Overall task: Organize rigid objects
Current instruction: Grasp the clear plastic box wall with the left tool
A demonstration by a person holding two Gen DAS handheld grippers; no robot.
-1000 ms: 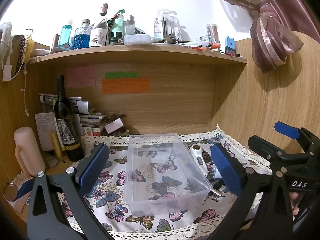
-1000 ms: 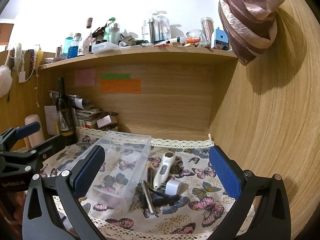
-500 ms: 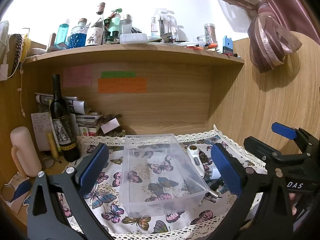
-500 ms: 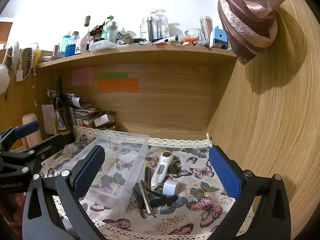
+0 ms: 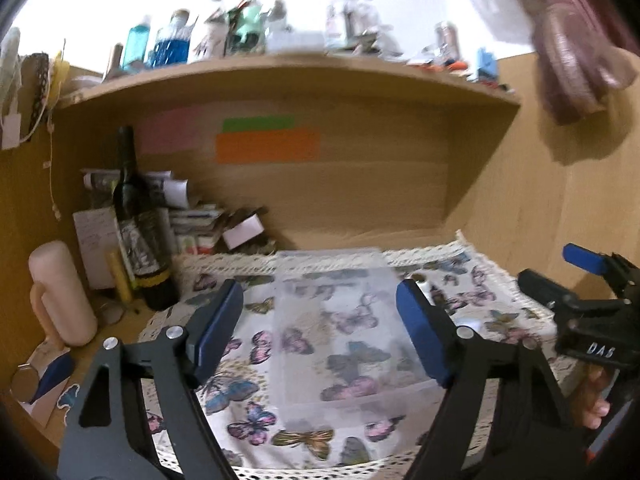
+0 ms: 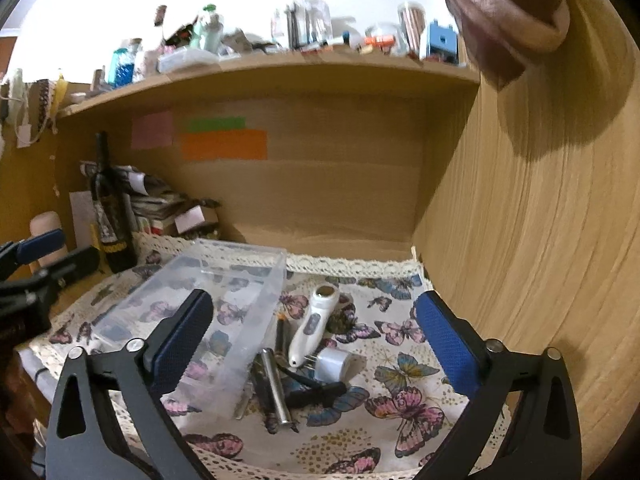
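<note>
A clear plastic bin point(image 6: 224, 292) stands empty on the butterfly cloth point(image 6: 400, 360); the left wrist view shows it blurred point(image 5: 340, 320). Right of it lie a white handheld device point(image 6: 312, 324), a white plug adapter point(image 6: 332, 364), a metal pen point(image 6: 276, 388) and dark pens point(image 6: 320, 390). My left gripper point(image 5: 320, 332) is open, its fingers either side of the bin, above it. My right gripper point(image 6: 316, 344) is open over the loose items, empty.
A dark wine bottle point(image 5: 138, 232) and a pink cylinder point(image 5: 60, 292) stand at the left. Papers and boxes point(image 5: 200, 220) are stacked behind. A wooden wall point(image 6: 540, 240) closes the right side. A cluttered shelf point(image 6: 280, 64) hangs overhead.
Both grippers have moved forward and lower toward the cloth. The left wrist view is now motion-blurred. Both stay open and nothing on the cloth has moved.
</note>
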